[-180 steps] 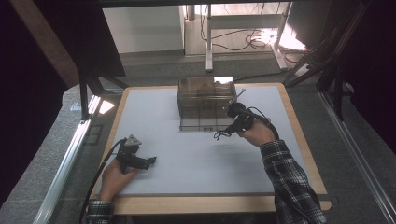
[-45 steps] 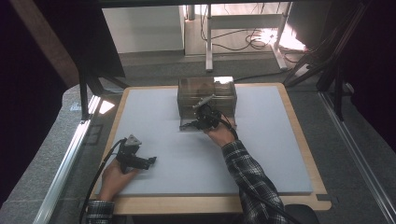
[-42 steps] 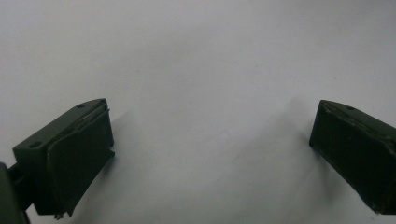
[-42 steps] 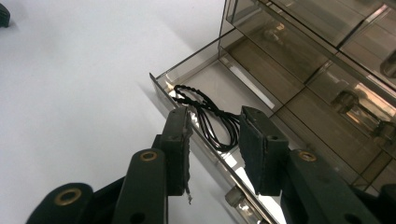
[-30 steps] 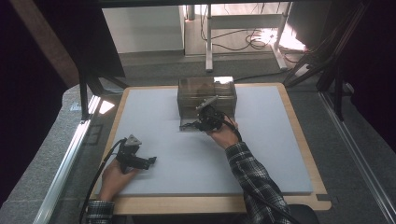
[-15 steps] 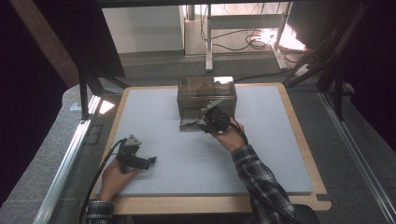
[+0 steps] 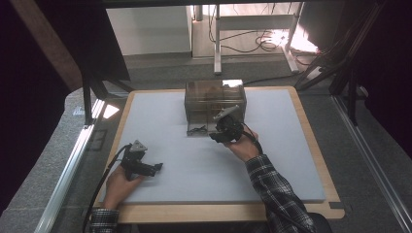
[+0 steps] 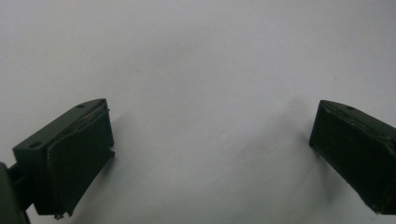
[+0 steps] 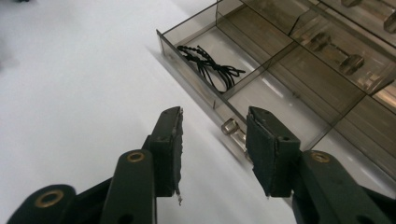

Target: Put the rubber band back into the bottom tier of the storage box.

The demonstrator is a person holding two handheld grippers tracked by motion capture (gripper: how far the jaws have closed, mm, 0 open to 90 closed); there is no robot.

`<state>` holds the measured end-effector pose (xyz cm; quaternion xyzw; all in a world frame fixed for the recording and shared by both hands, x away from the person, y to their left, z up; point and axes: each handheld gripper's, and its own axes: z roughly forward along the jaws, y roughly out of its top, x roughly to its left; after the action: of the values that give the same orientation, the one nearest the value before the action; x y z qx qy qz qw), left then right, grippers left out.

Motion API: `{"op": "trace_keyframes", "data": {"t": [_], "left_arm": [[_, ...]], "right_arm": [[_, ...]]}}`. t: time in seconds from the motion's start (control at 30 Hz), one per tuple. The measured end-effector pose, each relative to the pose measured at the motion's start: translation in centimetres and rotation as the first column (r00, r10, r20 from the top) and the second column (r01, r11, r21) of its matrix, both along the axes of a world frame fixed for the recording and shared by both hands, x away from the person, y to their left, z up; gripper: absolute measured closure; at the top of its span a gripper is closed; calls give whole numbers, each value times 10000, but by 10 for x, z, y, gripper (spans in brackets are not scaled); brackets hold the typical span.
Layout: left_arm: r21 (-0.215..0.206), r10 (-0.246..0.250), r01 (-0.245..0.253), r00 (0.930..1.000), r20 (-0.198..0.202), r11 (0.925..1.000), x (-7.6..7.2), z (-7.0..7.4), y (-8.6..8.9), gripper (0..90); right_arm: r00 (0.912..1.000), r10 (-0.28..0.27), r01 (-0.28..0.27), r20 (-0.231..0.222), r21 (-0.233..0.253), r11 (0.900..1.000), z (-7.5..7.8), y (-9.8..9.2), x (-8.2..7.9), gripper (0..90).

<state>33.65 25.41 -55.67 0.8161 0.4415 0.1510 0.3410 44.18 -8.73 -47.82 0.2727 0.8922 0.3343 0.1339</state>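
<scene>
A: Where does the right gripper (image 9: pixel 212 149) stand?

B: In the right gripper view it is just in front of the pulled-out drawer (image 9: pixel 261 100) of the smoky clear organizer (image 7: pixel 214 99). Its jaws are parted and grasp nothing. The small clear knob (image 9: pixel 229 126) on the drawer's front wall sits in the gap between them, nearer the right-hand jaw; I cannot tell whether that jaw touches it.

A: And how does the drawer run?

B: Its long axis is the front wall, which crosses the right gripper view on a slant, from up and left of the jaws down to their right. The open drawer projects out of the organizer toward the tongs, and the knob points straight at them.

A: Anything inside?

B: A divider splits it. The compartment beyond and left of the jaws holds a bundle of black hair ties (image 9: pixel 208 66), lying lengthwise along the front wall. The compartment straight ahead of the jaws shows only its bare floor.

A: From above?

B: In the high view the right gripper (image 7: pixel 226 130) is at the organizer's near face, the drawer (image 7: pixel 198 130) sticking out just to its left over the white mat (image 7: pixel 204 170).

A: The left one?

B: The left gripper (image 7: pixel 141 165) rests well apart from the organizer, at the mat's near left. In the left gripper view its jaws are spread wide, released, with plain mat (image 8: pixel 210 93) between them.
</scene>
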Motion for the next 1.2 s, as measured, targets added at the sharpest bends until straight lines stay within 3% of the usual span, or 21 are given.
{"op": "trace_keyframes", "data": {"t": [0.8,1.2], "left_arm": [[2,0,0,10000,1,10000,0,0,0,0],[2,2,-2,10000,2,10000,0,0,0,0]], "right_arm": [[9996,-170,168,-232,-68,9998,-2,-23,-9,396],[9996,-281,280,-75,-126,9995,2,-37,-16,333]]}}
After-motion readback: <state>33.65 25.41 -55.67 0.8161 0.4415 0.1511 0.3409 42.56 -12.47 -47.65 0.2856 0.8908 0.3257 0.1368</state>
